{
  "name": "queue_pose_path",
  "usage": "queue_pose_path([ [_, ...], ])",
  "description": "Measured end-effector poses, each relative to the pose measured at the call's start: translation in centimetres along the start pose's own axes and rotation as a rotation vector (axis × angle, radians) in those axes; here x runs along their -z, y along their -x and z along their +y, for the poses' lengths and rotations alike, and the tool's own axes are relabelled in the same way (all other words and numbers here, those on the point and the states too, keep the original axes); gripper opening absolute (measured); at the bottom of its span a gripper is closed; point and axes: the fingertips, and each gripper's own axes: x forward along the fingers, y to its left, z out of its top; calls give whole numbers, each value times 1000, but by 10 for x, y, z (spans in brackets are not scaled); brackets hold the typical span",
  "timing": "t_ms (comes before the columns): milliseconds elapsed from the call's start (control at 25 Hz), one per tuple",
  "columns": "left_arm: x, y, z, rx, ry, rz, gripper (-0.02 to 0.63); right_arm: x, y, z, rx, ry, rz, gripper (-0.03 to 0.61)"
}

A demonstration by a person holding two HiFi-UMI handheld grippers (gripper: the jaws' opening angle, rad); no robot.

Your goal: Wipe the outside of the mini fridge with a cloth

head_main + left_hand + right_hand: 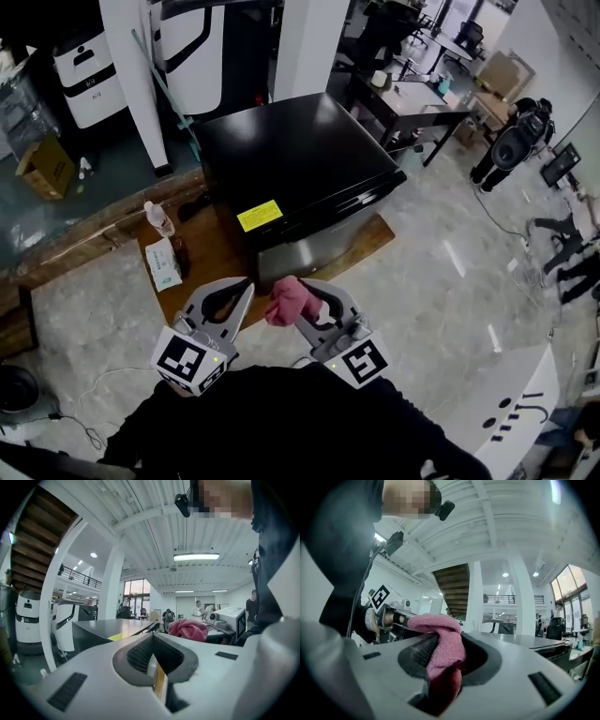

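Note:
The black mini fridge [291, 159] stands on a wooden board [211, 258], with a yellow sticker [259, 215] near its front edge. Both grippers are held close to my body, just in front of the fridge's steel front [309, 248]. My right gripper [302, 289] is shut on a pink cloth [289, 302], which bulges out between its jaws [443, 653]. My left gripper [247, 285] is shut with nothing in it, a little left of the cloth. In the left gripper view the fridge top [110, 629] lies ahead and the pink cloth [188, 629] shows at the right.
A water bottle [159, 217] and a small white pack [164, 264] sit on the board left of the fridge. White pillars [136, 75] and a white machine [84, 75] stand behind. A desk [412, 98] and a crouching person [516, 141] are at the right. A cable [75, 394] trails on the floor.

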Motion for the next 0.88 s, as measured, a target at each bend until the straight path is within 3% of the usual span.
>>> queue_pose_path([
  [240,-19,-19,-16,-172,17,-2,6,-22,22,-55,-85,68,29,135],
  [440,-34,-23,1,-273,13,6,6,-47,-4,-84,-184,162,42,133],
  [680,-51,-16,47,-340,-1,-14,6,-72,-62,-103,-254,304,82,133],
  [880,-71,-26,90,-339,4,-54,6,-94,-118,-120,-295,384,126,133],
])
